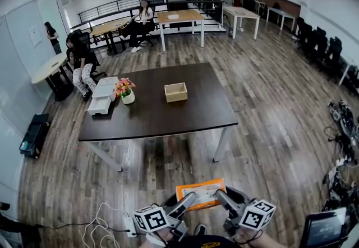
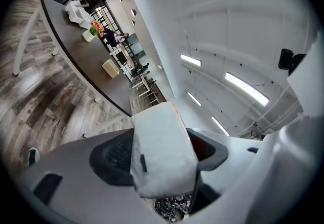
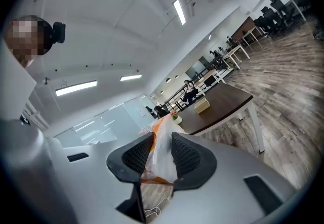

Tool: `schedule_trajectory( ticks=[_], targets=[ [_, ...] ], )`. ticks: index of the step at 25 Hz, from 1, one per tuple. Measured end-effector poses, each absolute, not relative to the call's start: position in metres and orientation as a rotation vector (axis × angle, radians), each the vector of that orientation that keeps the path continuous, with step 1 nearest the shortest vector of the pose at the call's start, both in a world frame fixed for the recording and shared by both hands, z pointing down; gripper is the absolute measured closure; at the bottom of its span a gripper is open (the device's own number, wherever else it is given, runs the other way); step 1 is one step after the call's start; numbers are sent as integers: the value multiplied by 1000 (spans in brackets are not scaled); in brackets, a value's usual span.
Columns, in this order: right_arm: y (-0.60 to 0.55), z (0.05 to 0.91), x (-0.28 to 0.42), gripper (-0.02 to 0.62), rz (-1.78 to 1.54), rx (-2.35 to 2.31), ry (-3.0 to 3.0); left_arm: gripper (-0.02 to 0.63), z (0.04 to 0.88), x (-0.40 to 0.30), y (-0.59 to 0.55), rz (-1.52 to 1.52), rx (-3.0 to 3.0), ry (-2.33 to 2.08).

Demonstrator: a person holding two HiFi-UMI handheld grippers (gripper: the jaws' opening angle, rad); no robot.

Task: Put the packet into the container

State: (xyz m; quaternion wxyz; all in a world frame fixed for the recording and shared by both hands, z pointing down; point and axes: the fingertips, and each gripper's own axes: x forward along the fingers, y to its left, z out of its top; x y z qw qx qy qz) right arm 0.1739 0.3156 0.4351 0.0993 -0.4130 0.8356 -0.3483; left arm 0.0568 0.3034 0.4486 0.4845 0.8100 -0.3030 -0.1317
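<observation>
- left gripper (image 2: 163,142): jaws wide apart; the packet (image 1: 201,192) sits broadside in the gap and touches both pads
- right gripper (image 3: 162,141): jaws narrow, clamped on a thin edge of the same packet
- packet: orange and white, held in the air between both grippers, low in the head view and close to the person, above the wood floor (image 1: 269,129)
- container (image 1: 175,92): small open box, light wood, near the middle of the dark table (image 1: 185,118), well apart from the packet
- flower pot (image 1: 125,91) and white trays (image 1: 102,98) at the table's left end, left of the container
- white cable (image 1: 98,227) on the floor, left of the left gripper
- seated person (image 1: 79,62) beyond the table's left end
</observation>
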Motion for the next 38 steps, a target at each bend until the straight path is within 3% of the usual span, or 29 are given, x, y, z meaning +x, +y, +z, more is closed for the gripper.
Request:
schedule_trajectory(
  ticks=[23, 31, 38],
  targets=[
    [114, 406, 84, 486, -1011, -1224, 2379, 281, 425, -52, 103, -580, 1848, -403],
    [72, 412, 88, 491, -1047, -1274, 2323, 282, 436, -78, 60, -625, 1784, -422],
    [19, 425, 111, 492, -1062, -1285, 2265, 282, 438, -83, 12, -491, 1918, -609]
  ],
)
